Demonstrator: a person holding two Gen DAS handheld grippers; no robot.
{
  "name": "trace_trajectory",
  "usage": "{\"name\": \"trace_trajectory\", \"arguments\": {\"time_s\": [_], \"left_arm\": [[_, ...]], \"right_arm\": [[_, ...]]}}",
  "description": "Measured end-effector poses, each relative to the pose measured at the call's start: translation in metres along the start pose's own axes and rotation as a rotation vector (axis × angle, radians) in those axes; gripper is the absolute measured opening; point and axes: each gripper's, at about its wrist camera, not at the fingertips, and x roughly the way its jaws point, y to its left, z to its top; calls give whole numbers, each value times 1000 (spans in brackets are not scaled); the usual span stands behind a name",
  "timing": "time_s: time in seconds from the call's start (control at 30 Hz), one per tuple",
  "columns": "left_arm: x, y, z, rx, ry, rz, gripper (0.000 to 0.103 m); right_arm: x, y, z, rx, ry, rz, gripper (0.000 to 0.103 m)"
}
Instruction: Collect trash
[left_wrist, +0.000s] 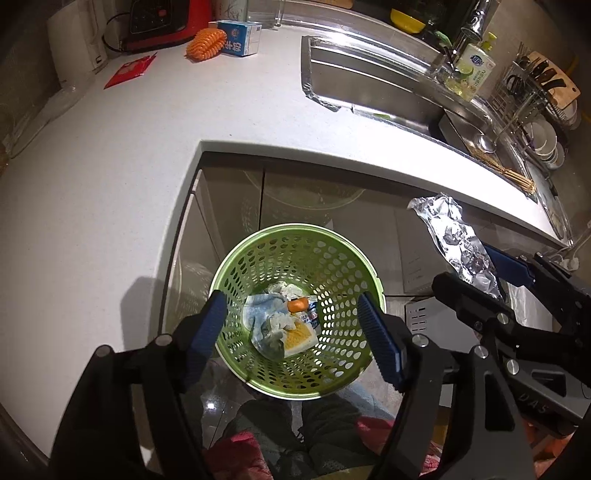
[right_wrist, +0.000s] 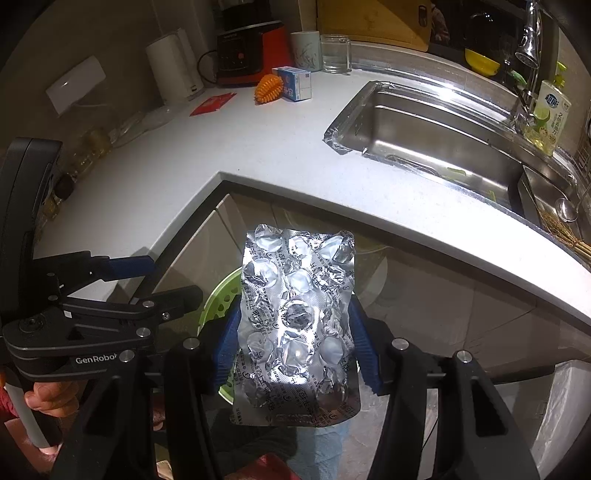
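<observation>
**Foil pack gripped, above bin**

Right gripper (right_wrist: 293, 345) clamps an emptied foil blister pack (right_wrist: 295, 321), upright; the pack blocks most of the green bin (right_wrist: 221, 295) behind it. Left gripper (left_wrist: 291, 332) is spread wide, nothing between the pads, directly above the bin (left_wrist: 295, 380). Inside: crumpled wrappers (left_wrist: 280, 325), print unreadable. Bin base cut off by the fingers. Counter (left_wrist: 92, 221) beside it.
</observation>
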Motion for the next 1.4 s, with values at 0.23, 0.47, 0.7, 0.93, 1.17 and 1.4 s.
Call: {"name": "trace_trajectory", "arguments": {"time_s": [0.23,0.47,0.7,0.93,1.17,1.4], "left_arm": [[-17,23,5,-36,-76,73,80],[-26,40,9,-82,-105,96,80],[-24,45,9,-104,-102,107,80],[-24,48,11,-115,-101,124,80],[-33,61,28,-141,-139,153,86],[-38,76,62,-171,-192,182,88]], "right_arm": [[7,6,-1,-17,23,18,57],[20,13,-5,-40,60,38,57],[35,19,-11,-52,96,39,60],[43,21,-12,-58,106,20,85],[27,18,20,-71,33,10,94],[26,12,74,-128,-42,-4,98]]}}
